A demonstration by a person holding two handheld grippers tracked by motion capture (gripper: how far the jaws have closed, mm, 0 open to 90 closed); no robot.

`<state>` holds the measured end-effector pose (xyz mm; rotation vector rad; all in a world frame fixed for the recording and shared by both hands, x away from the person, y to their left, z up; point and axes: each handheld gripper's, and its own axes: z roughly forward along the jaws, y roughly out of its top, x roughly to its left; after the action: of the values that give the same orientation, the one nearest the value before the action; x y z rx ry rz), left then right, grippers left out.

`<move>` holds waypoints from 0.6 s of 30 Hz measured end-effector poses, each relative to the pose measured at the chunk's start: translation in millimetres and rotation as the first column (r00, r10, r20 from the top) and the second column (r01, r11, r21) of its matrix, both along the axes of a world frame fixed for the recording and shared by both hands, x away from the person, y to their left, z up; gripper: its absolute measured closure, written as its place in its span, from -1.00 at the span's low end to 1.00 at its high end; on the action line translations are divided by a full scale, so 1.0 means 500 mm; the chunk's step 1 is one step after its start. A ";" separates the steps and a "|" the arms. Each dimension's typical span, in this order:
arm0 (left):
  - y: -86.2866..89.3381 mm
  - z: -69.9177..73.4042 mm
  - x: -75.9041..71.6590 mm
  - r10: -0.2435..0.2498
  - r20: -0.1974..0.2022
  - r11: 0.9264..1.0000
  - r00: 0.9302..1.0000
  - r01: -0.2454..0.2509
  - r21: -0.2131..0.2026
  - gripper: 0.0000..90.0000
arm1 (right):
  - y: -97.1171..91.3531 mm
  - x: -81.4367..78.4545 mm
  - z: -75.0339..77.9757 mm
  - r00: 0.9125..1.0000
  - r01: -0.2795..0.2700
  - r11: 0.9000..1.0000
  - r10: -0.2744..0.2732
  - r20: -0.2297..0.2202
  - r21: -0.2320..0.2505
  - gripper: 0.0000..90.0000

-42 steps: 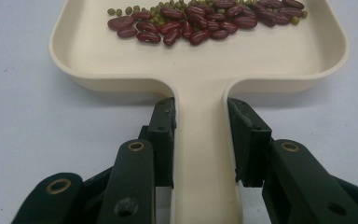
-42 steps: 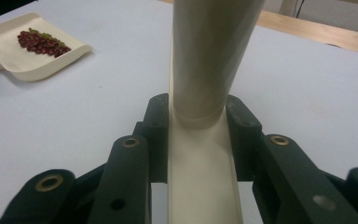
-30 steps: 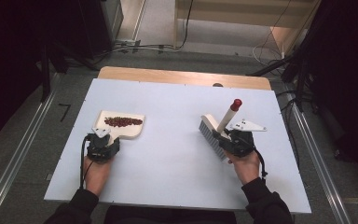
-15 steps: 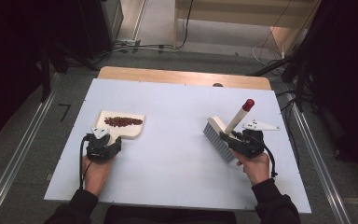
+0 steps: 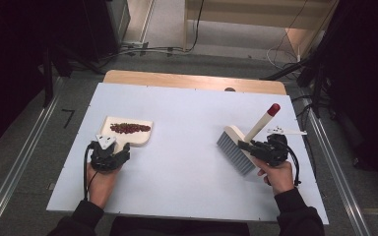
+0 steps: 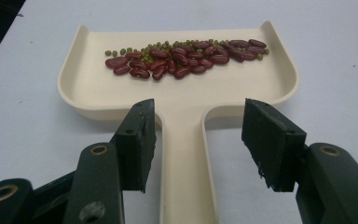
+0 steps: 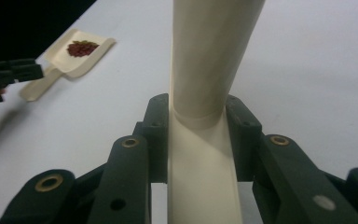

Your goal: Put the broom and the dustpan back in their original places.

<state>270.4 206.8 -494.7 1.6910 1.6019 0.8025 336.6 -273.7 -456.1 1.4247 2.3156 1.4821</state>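
On the white table (image 5: 187, 182), the left gripper (image 6: 198, 140) has just been opening its jaws; they stand apart on either side of the dustpan (image 6: 182, 91) handle, not pressing it. Beans (image 6: 186, 56) lie in the pan. Well apart, the right gripper (image 7: 198, 116) clamps the brush (image 5: 241, 147) handle, bristles just above the table

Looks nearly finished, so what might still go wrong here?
1. The left gripper has just been opening, and its pads stand clear of the dustpan handle between them. A bump while backing off might jolt the pan and spill the beans.
2. The right gripper clamps the brush, which tilts over the table; swinging it might knock the pan.
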 end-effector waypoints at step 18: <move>-0.001 0.001 -0.001 -0.008 0.008 1.000 1.000 0.008 -0.002 0.01 | -0.035 0.056 -0.034 0.979 0.185 0.972 -0.195 -0.056 -0.146 -0.19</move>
<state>270.1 206.3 -494.2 1.6897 1.5891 0.8018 364.5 -291.4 -473.2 1.6295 2.1975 1.2125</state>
